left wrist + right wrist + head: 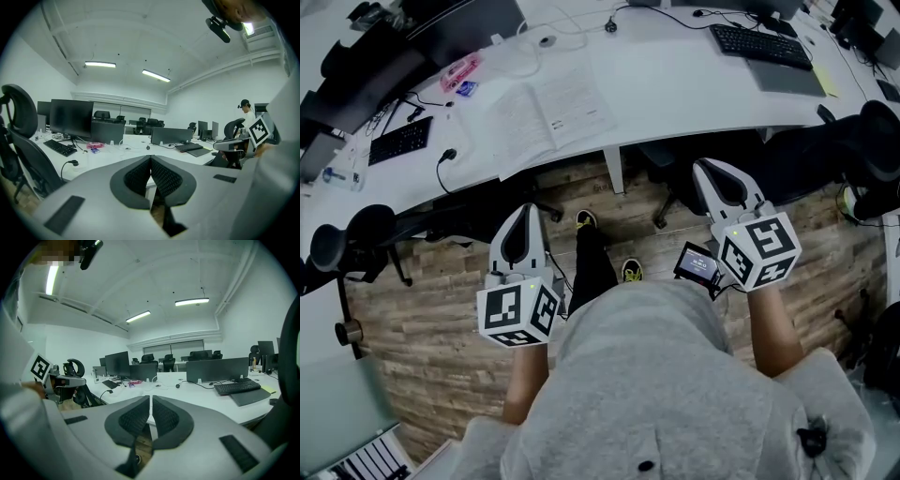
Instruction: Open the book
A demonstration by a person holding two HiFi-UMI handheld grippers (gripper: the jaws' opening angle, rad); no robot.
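Two grippers, one in each of my hands, hovered close to my body above the wooden floor [441, 309], well short of the white desk [675, 84]. My left gripper [525, 214] had its jaws pressed together with nothing between them, and my right gripper [714, 171] was the same: pads meeting, nothing held.

On the desk ahead of me lay the book [546, 117], nearer my left gripper than my right and well apart from both. It already lay open, two pale printed pages spread flat and facing up, with its near edge close to the curved front rim of the desk. A small pink item [459, 71] sat beyond it to the left, and a black keyboard [761, 45] lay far off to the right.

I judged the book to be light and soft-bound, with thin pages that would flex, slip against each other and crease or tear under a hard pinch. The safest place to take hold seemed to be the outer edge of a page or cover near a corner (never the spine, where the sheets are bound tight), lifting gently so the paper could bend in an arc. With the spread already showing, I judged the opening done.
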